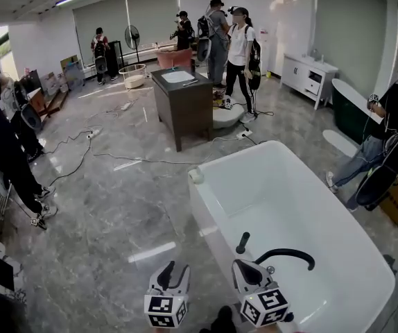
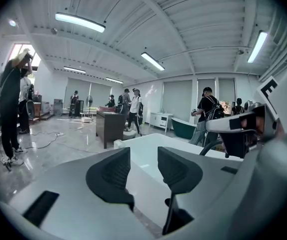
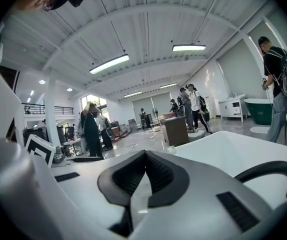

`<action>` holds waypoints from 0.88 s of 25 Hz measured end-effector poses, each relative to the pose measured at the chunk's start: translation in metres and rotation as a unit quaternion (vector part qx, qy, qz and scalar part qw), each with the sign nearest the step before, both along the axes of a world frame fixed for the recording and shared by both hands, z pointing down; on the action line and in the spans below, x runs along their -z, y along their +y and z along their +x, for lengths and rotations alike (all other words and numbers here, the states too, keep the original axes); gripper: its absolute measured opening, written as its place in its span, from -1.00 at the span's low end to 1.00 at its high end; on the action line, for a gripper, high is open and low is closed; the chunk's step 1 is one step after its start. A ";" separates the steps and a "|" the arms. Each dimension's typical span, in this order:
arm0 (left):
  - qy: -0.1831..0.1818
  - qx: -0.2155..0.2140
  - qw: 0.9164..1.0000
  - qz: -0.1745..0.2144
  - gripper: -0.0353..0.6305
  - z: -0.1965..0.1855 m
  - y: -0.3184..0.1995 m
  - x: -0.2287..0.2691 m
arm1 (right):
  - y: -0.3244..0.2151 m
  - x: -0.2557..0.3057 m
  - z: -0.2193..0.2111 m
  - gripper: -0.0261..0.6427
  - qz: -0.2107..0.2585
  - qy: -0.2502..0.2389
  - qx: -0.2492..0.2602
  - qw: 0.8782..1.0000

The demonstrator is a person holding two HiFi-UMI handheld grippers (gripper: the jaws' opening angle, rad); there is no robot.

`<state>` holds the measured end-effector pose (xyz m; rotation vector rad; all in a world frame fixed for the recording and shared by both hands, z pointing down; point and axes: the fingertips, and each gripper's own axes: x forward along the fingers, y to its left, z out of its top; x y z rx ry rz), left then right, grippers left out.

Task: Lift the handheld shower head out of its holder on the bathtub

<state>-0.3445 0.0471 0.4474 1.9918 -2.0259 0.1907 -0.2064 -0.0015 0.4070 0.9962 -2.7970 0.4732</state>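
Standing upright on the near rim of the glossy white oval bathtub (image 1: 199,214), the slim black handheld shower head (image 1: 243,242) shows plainly only in the head view, at twelve o'clock of the right gripper (image 1: 252,269), whose jaws are closed on nothing. Its holder is indistinct. The left gripper (image 1: 173,269) gapes empty.

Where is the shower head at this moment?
In the head view the shower head stands upright on the near rim of the white bathtub, lower right, just beyond the right gripper and left of the curved black spout.
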 end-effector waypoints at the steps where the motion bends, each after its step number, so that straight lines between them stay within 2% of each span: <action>1: 0.000 -0.007 1.000 -0.001 -0.35 0.003 -0.014 -0.002 | -0.012 -0.002 0.004 -0.91 0.000 0.001 -0.007 1.000; 8: -0.003 -0.052 0.999 -0.003 -0.35 0.034 -0.103 -0.017 | -0.085 -0.017 0.038 -0.90 -0.002 0.007 -0.046 0.999; 12: -0.005 -0.072 0.997 -0.018 -0.34 0.051 -0.155 -0.039 | -0.130 -0.031 0.058 -0.91 -0.006 0.012 -0.066 0.998; 22: -0.012 -0.139 0.989 -0.053 -0.33 0.124 -0.251 -0.087 | -0.214 -0.056 0.115 -0.91 -0.021 0.013 -0.105 0.994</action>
